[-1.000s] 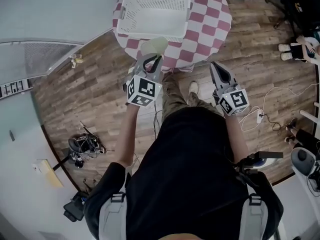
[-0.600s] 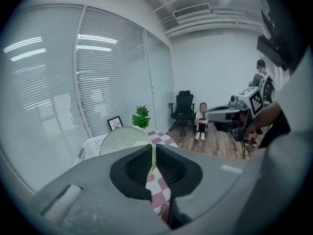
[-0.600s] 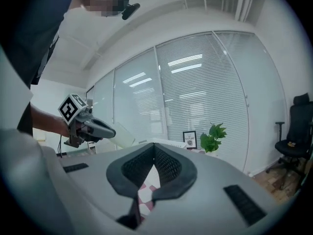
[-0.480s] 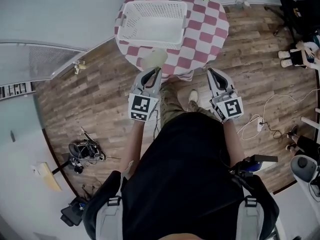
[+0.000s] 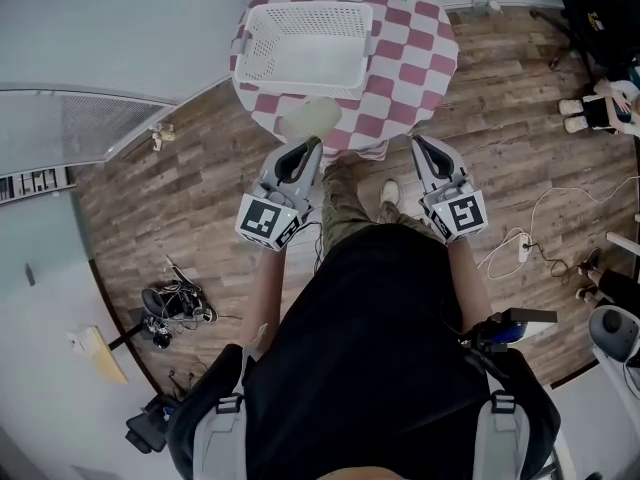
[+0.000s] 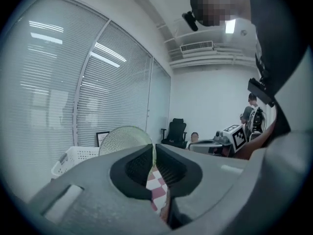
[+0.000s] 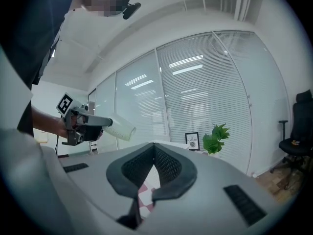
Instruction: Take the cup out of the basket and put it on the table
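Head view shows one cup (image 5: 311, 119), one basket (image 5: 300, 76), one table (image 5: 412, 60).

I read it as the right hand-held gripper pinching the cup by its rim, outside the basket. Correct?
No: it is the left hand-held gripper pinching the cup by its rim, outside the basket, as the head view shows.

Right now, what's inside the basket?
Nothing that the head view shows: the basket has a bare white floor. The cup is outside it, in the left gripper. The floor strip behind its near wall is covered.
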Motion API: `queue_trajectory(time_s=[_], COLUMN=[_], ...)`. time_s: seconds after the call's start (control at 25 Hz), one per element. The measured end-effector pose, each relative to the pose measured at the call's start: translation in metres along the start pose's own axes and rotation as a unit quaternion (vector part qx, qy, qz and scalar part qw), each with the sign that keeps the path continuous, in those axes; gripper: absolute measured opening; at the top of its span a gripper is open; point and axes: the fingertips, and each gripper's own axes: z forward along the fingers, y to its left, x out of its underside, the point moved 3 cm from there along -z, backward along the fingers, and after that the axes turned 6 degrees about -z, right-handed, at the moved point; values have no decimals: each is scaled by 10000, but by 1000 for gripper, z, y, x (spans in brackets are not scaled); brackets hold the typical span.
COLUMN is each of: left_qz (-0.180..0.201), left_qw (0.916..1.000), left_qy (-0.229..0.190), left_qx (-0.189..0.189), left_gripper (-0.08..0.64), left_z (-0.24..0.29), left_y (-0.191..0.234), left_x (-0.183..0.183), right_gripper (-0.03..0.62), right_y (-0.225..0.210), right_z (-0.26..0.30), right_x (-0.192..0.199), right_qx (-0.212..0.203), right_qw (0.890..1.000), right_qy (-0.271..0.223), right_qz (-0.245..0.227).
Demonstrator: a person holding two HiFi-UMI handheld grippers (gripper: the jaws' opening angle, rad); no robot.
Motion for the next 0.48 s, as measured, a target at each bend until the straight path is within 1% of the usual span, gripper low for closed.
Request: queue_trajectory(time_s=[0.12,0.32,0.48], left_qz=[54,359,445], left_qw=[9995,9966,9943], left_qy=[-236,-671,-854], left_qx=[196,316,454], left_gripper=[25,25,25], left_z=[-2,1,1], left_y=[-5,-24,-34], left_x=[-8,-26,-31], right_gripper=[6,6,6], right_y=[-1,-10,-7], right_z=[0,-8,-8], right_x=[-1,-21,-43], right_qx=[24,96,-54], right_qw=[10000,9998,9989], right_qy=[-24,-157,-393], right_qz=[-38,-92,-231])
